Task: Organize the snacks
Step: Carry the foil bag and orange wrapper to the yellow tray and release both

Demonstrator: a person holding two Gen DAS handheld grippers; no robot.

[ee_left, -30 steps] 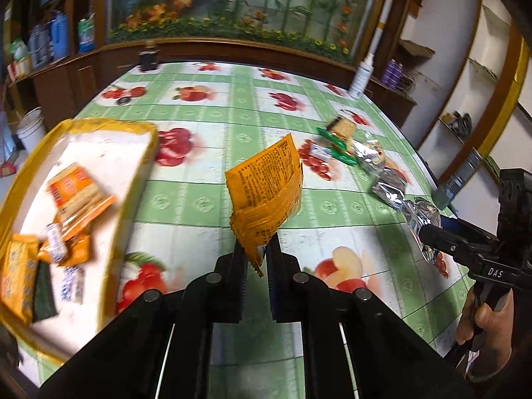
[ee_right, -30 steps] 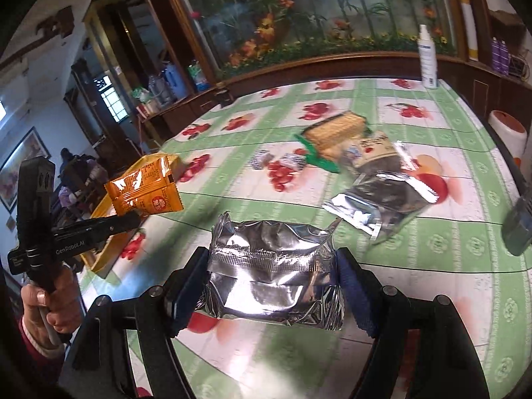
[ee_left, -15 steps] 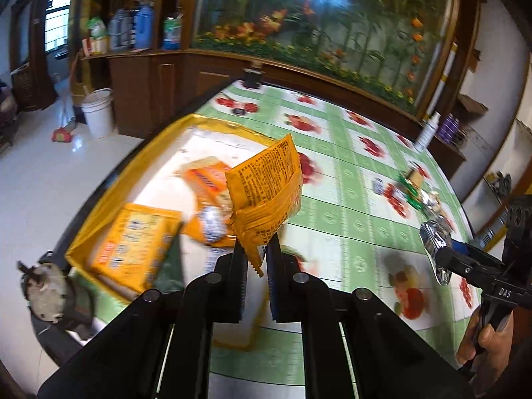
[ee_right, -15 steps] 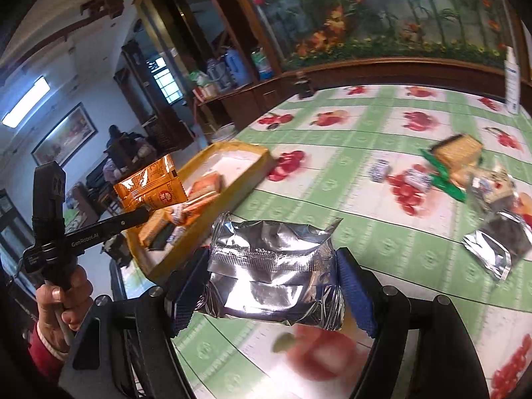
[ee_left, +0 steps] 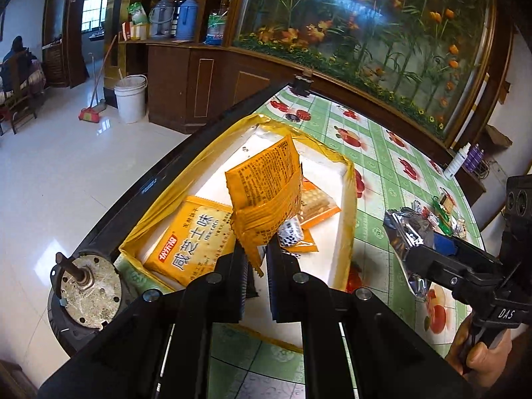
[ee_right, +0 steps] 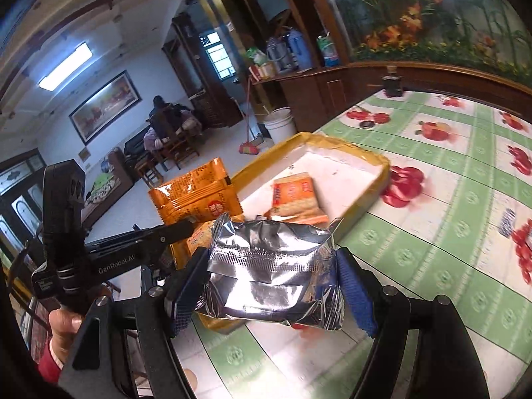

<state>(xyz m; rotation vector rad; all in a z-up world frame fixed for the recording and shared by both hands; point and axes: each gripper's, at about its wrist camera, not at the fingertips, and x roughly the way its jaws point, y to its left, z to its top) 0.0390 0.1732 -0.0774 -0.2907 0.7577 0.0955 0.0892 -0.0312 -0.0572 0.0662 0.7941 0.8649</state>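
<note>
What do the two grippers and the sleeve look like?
Both grippers are black with round silver bolts. The right gripper has blue pads and a white "DAS" mark. The left gripper reads "GenRobot.AI". A red sleeve shows at the left wrist.

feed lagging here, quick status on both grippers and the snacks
Left gripper shut on orange packet, above tray. Right gripper clamps silver packet. Nothing blocking.

Fruit-print table [ee_right: 442,219] carries a yellow-rimmed tray [ee_left: 349,199].
</note>
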